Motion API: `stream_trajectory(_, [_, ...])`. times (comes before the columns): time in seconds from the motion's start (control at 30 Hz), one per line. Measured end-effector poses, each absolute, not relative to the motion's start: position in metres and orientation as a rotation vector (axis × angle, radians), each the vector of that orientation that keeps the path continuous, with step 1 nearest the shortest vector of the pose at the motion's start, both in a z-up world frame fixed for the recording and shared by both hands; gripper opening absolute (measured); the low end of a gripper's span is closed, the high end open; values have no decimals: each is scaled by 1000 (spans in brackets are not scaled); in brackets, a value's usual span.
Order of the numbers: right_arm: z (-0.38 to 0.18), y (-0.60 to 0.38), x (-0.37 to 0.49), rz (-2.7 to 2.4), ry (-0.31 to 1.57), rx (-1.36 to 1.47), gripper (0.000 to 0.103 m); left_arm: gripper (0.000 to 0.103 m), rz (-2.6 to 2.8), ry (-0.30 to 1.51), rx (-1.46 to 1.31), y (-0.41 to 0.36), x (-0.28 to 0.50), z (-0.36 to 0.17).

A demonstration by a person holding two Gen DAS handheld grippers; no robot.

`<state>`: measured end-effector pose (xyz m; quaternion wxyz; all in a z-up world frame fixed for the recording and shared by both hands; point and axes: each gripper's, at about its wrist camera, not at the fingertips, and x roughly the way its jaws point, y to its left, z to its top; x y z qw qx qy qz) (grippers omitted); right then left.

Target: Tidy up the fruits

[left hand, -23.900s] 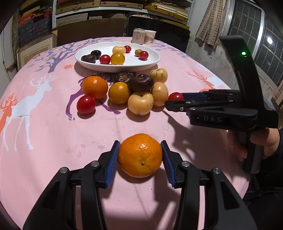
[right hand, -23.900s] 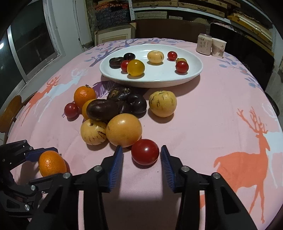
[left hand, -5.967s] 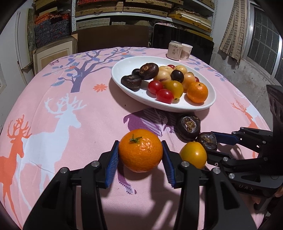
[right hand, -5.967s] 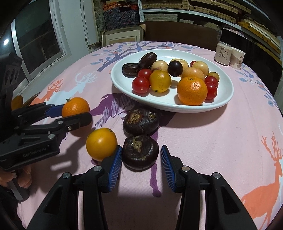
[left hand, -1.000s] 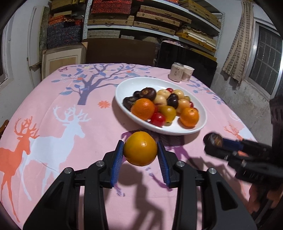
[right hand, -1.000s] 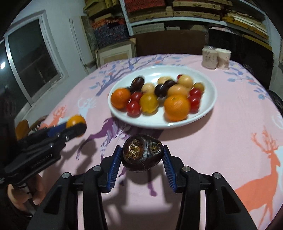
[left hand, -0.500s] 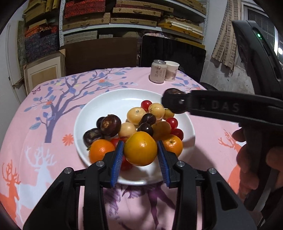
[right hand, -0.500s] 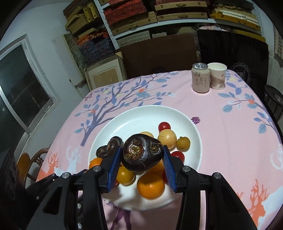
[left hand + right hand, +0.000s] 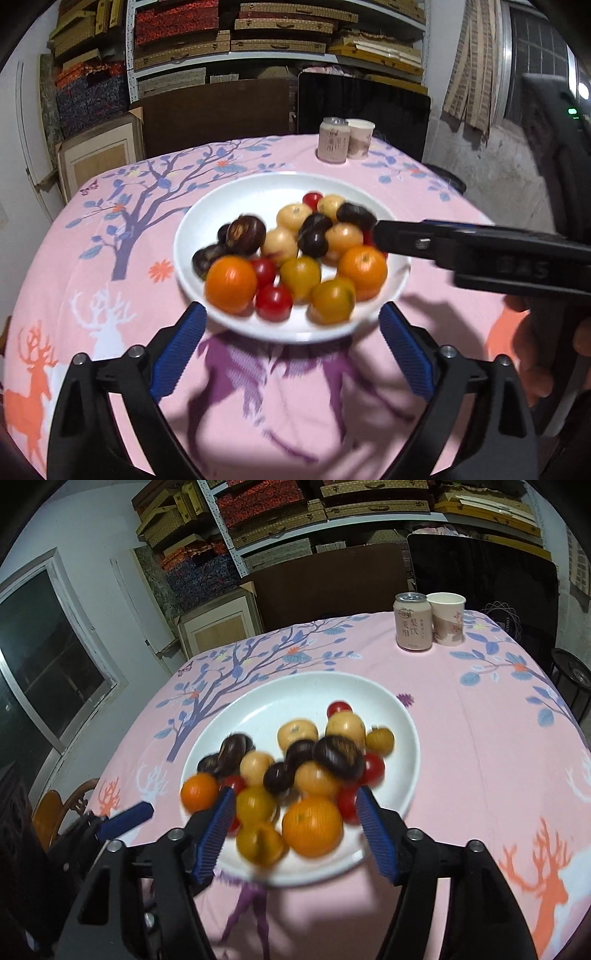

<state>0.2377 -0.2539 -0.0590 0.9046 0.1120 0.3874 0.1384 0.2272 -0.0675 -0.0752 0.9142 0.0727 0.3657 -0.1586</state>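
Both tongs spread wide and empty: left tongs (image 9: 290,349) hovering at the near rim of the white plate (image 9: 236,199), right tongs (image 9: 295,834) poised above its near edge. Best now to lift straight up and back, clear of the heap, without nudging anything loose. Fruits (image 9: 295,251) all piled on the plate just ahead: oranges, red cherry tomatoes, pale yellow rounds, dark wrinkled ones, some blurred. Bare pink desk (image 9: 92,229) all around.

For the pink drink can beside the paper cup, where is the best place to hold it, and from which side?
Grip the upright pink drink can across its round middle, fingers front and back, coming from its left: the paper cup stands close against its right, so a finger would hardly fit there.
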Motion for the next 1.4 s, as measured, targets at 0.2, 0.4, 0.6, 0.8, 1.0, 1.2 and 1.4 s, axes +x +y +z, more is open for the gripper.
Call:
stream_trajectory(0.2, [-69, -257, 158, 285, 838, 212, 99, 98, -264, 847, 174, -43, 171, -90])
stream_trajectory(0.4, [-62, -271, 91, 238, 786, 259, 99, 98, -196, 767, 75, -12, 105, -70])
stream_trajectory(0.6, [-38, -267, 36, 178, 667, 179, 99, 98, -133, 673, 57, 2, 52, -38])
stream_trajectory(0.8, [-29, -257, -5, 220, 616, 148, 99, 98, -111, 612, 71, -3, 12, -14])
stream_trajectory(1.0, [-22, -259, -19, 216, 598, 159, 99, 98, -74, 562, 123, -14, -12, -2])
stream_trajectory(1.2, [-20, -262, -25, 212, 598, 175, 99, 98, -64, 536, 110, -13, -17, 3])
stream_trajectory(1.4, [-23, -261, -22, 206, 611, 176, 99, 98, -50, 565, 96, -10, -12, 0])
